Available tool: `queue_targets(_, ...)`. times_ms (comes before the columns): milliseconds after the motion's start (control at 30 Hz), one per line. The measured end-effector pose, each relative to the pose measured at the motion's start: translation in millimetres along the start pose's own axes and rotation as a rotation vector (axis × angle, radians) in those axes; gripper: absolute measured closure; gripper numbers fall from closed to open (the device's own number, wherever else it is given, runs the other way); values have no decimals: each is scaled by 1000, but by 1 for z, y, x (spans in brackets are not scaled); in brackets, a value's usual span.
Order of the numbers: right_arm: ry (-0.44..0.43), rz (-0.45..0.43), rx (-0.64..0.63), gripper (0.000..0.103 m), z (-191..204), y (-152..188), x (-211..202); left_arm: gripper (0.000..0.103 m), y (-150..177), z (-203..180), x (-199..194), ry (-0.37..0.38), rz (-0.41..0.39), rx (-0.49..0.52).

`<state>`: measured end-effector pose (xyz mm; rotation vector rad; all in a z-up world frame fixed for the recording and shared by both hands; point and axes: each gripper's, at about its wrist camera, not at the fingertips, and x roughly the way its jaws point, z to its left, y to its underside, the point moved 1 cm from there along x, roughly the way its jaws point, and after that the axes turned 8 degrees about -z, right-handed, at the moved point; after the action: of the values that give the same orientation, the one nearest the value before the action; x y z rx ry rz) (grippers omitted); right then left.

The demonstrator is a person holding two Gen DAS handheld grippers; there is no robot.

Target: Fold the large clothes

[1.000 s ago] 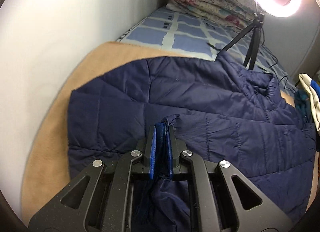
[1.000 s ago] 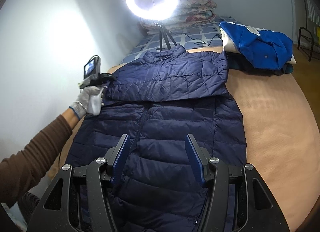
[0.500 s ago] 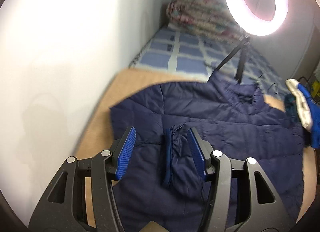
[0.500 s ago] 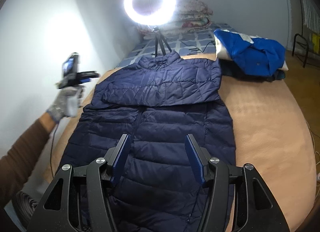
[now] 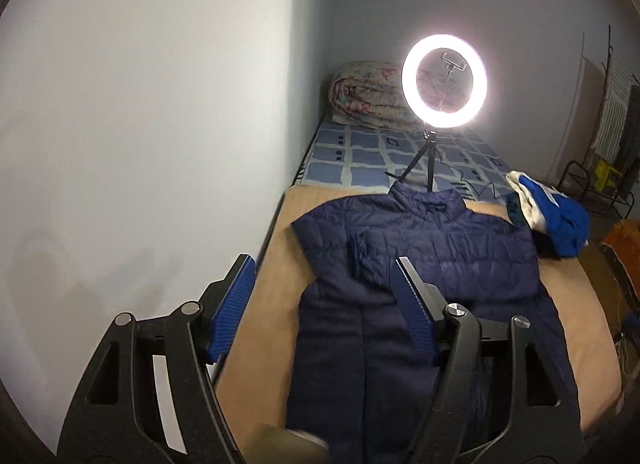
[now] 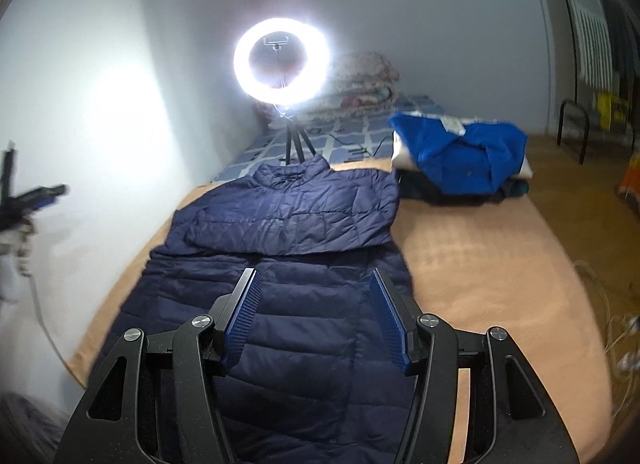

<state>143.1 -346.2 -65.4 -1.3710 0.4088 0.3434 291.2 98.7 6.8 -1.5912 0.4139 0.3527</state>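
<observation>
The left gripper [image 5: 324, 270] has its jaws spread wide with nothing between them; they have just been opening, and they hang above the left edge of the bed, over the tan blanket [image 5: 260, 344] and the near shoulder of the navy puffer jacket [image 5: 420, 248]. The right gripper [image 6: 316, 284] also stands with its jaws apart and empty, having just widened a little, raised over the middle of the jacket's body. The jacket lies flat along the bed, collar toward the far end, with both sleeves folded across its chest; one cuff lies near the left shoulder. Beyond the collar a lit ring light [image 5: 444, 81] stands on a tripod on the blue checked sheet [image 5: 360, 159], with a rolled floral quilt [image 5: 364, 91] behind it. To the right of the jacket sits a pile of blue and white clothes [image 6: 464, 151]. In the right wrist view the left gripper shows blurred at the left edge.
</observation>
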Motion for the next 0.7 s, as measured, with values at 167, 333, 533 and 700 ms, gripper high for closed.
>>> queue_targets(167,-8,47,-73,31,-11,25,-7,31,47,12,-43,49,88,14)
queue_targets(333,3,170,-13,31,-46,72,-8,31,124,28,-28,127,294,-77)
queue_targets(533,5,321,112,31,-86,124,-6,31,195,41,7,190,499,-236)
queue_targets(700,-76,420,234,31,-99,154,0,31,242,57,31,191,590,-371)
